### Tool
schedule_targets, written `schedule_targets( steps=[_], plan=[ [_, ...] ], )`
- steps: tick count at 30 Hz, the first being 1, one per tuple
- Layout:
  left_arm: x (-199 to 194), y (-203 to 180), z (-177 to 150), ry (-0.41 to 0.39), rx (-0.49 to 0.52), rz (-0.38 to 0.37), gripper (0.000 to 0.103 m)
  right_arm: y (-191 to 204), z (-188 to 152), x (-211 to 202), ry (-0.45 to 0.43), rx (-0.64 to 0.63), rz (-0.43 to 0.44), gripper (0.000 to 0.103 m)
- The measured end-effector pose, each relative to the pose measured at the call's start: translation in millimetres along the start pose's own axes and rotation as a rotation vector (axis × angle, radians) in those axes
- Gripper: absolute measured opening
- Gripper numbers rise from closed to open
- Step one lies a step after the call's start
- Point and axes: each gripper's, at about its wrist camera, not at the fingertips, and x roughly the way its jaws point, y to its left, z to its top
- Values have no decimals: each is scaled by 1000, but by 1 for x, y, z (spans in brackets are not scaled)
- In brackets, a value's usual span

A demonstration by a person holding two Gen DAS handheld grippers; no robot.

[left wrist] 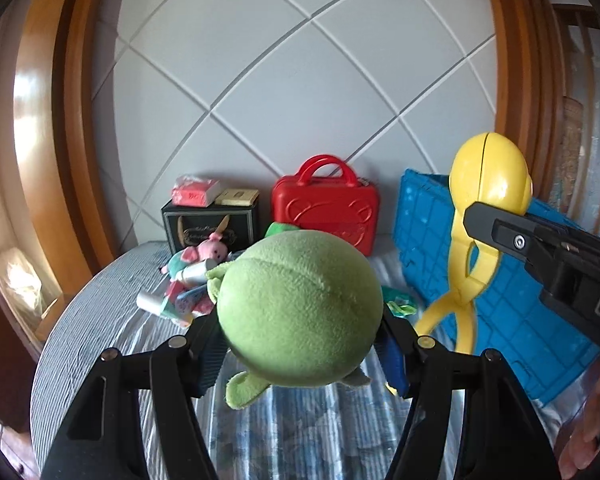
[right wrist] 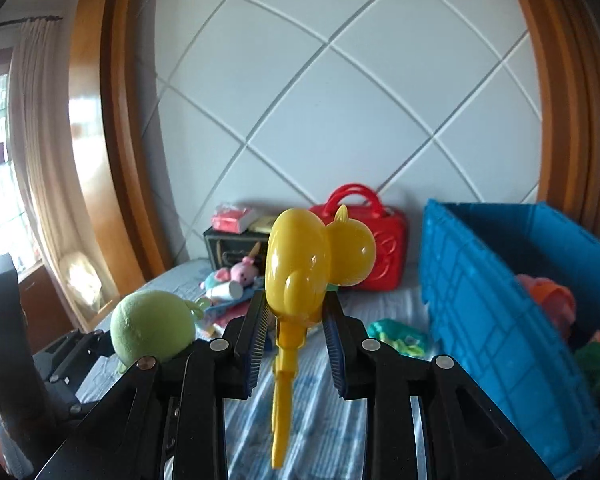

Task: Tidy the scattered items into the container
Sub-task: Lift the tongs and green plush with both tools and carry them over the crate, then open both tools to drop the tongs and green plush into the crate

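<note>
Beside the blue plastic crate, which stands on the striped bedspread at the right of the bed, both grippers hang in the air with a toy each. On the side away from the crate, the left gripper is clamped on a round green plush toy: the ball of it bulges up and forward from between the two blue-padded fingers, which press into its flanks, and a small green limb dangles below them. Nearer the crate, the right gripper grips a yellow plastic duck-shaped clamp toy at the neck just under its hollow head, the pads closed on either side; the head rises above the fingertips and the long handles hang down between the fingers. Inside the crate lie a few soft toys, orange and green. Left of the crate, against the white panelled headboard, stands a red toy suitcase, and further left a black box with a pink packet on top. Before the box, well away from the crate, lies a heap of scattered things, among them a pink plush pig and a white tube. Just beside the crate's near wall rests a teal and yellow toy.
</note>
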Motion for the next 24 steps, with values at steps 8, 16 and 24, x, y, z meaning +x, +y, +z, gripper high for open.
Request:
schedule_targets(
  steps=[8, 16, 24],
  plan=[
    [-11, -82, 34, -76, 61, -86, 63, -68, 39, -60, -115, 27, -103, 27],
    [-2, -225, 65, -148, 96, -129, 63, -198, 68, -109, -205, 43, -176, 27],
    [44, -374, 76, 7, 42, -128, 63, -357, 70, -121, -140, 17, -187, 27]
  ],
)
